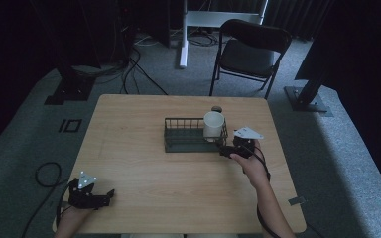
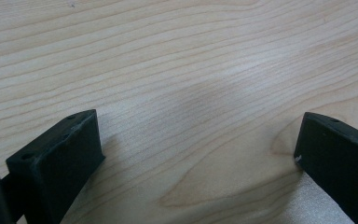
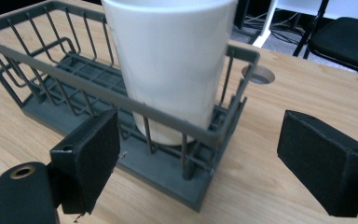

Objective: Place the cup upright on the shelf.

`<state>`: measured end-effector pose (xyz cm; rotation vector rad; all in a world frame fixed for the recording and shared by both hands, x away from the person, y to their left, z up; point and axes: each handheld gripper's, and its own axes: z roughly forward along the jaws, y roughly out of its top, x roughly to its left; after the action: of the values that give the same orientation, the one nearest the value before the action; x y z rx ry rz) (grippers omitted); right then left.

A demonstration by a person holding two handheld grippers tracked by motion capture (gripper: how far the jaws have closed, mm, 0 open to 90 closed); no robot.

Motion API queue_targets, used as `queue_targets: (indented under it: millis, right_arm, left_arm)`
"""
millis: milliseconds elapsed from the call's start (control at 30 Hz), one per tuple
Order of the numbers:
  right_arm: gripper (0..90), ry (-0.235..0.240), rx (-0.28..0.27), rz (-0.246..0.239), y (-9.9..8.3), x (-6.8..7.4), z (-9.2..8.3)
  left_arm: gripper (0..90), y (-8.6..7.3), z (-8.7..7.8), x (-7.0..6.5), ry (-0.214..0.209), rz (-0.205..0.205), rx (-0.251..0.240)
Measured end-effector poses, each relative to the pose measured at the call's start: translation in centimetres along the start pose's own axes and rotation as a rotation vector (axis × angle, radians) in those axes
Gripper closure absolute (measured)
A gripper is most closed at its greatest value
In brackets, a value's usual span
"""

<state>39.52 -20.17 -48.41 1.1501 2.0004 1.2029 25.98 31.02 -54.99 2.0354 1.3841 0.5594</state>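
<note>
White mug [image 3: 168, 65] sits upright in the right end of the grey wire rack [image 3: 51, 84], base on the rack floor, wall close to the end bars. Nothing else is in the rack; the left part of its floor is bare grid. In the high view the mug [image 1: 213, 125] pokes above the rack [image 1: 183, 135], which stands right of centre on the wooden table [image 1: 144, 163].

Your right gripper [image 3: 198, 154] is just in front of the rack's near right corner, jaws spread wide, gripping nothing; the corner and mug fall between them. High view has it [image 1: 226, 150] at the rack's right end.

Your left gripper [image 2: 198, 149] rests low over bare tabletop, jaws wide apart, empty. In the high view it [image 1: 110, 194] is at the near left corner, well apart from the rack.
</note>
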Motion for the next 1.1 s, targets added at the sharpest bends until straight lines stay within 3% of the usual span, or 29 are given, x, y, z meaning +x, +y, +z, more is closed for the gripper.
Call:
queue_targets:
  millis: [733,1100]
  right_arm:
    - [13.3,-0.030,0.047,-0.004,-3.7,-0.9,-0.8]
    - [13.3,-0.045,0.078,0.021,-5.2,-1.6,-1.5]
  left_arm:
    - [0.9,0.0,0.0,0.0,0.000,0.000,0.000]
    - [0.9,0.0,0.0,0.0,0.000,0.000,0.000]
